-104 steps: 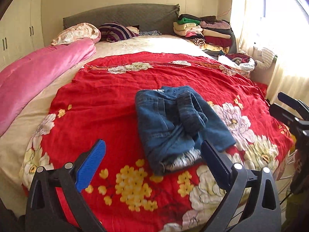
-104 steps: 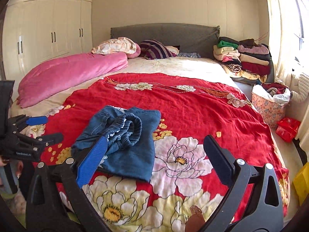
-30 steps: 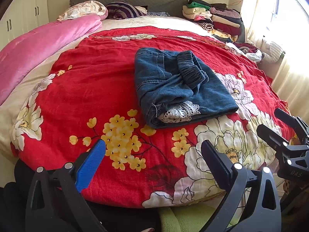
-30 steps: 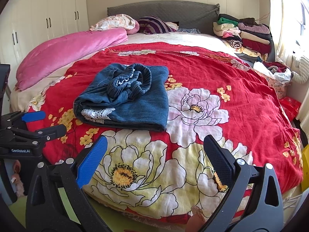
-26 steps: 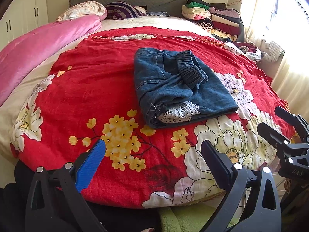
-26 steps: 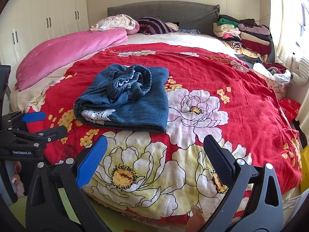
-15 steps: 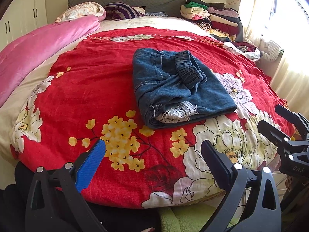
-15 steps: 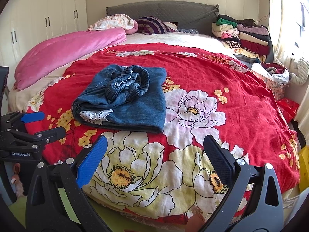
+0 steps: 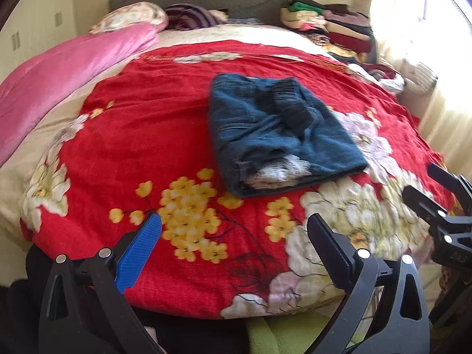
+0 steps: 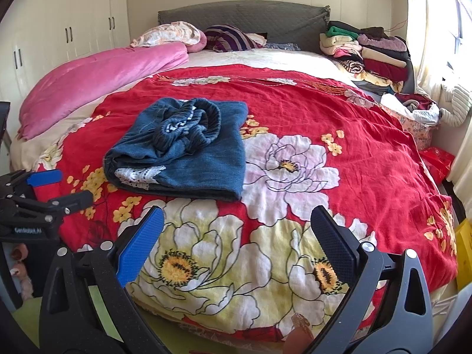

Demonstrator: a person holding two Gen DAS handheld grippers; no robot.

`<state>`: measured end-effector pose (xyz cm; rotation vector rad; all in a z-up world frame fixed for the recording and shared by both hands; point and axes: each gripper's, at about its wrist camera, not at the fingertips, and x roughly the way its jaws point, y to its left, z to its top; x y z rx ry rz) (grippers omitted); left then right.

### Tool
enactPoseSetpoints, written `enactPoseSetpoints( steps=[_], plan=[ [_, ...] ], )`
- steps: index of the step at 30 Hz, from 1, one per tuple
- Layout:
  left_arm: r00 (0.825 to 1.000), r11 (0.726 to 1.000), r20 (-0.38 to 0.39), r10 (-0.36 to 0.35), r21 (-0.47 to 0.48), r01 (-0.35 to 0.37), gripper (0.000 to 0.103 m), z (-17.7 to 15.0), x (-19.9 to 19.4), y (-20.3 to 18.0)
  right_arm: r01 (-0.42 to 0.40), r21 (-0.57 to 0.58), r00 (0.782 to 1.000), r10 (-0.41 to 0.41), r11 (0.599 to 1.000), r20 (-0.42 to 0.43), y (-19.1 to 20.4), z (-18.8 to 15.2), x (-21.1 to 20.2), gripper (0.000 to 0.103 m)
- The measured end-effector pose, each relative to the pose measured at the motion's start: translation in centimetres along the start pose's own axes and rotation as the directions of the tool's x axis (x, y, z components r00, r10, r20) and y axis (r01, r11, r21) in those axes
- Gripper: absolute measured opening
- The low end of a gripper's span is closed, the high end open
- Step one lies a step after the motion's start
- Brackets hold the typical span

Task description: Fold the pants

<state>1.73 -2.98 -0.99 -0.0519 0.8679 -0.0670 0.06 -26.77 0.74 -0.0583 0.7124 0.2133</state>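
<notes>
Folded blue denim pants lie in a compact bundle on the red floral blanket, with the elastic waistband bunched on top and white lace at the near end. They also show in the right wrist view. My left gripper is open and empty, held back over the foot of the bed, short of the pants. My right gripper is open and empty, also at the foot of the bed, to the right of the pants. Each gripper shows at the edge of the other's view.
A pink duvet lies along the left side of the bed. Pillows rest at the grey headboard. A stack of folded clothes sits at the far right corner. A basket of clothes stands right of the bed. White wardrobes line the left wall.
Both grippers have pulled back from the pants to the foot of the bed since 3.5 s ago. Over the last second they have barely shifted. The pants lie still.
</notes>
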Motion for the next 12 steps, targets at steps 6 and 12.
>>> enactPoseSetpoints(
  steps=[6,12],
  plan=[
    [0.999,0.990,-0.041,0.033,-0.133,-0.038,0.099,2.2,2.3,5.5,0.073,0.052,0.997,-0.073,0.996,-0.002,-3.5,0.5,1.2,0.094],
    [0.954,0.937,-0.109,0.278,-0.185,-0.295,0.099,8.5,8.6,16.8,0.317,0.145,0.948,-0.313,0.937,-0.050,-15.5,4.6,6.2,0.094]
  ],
)
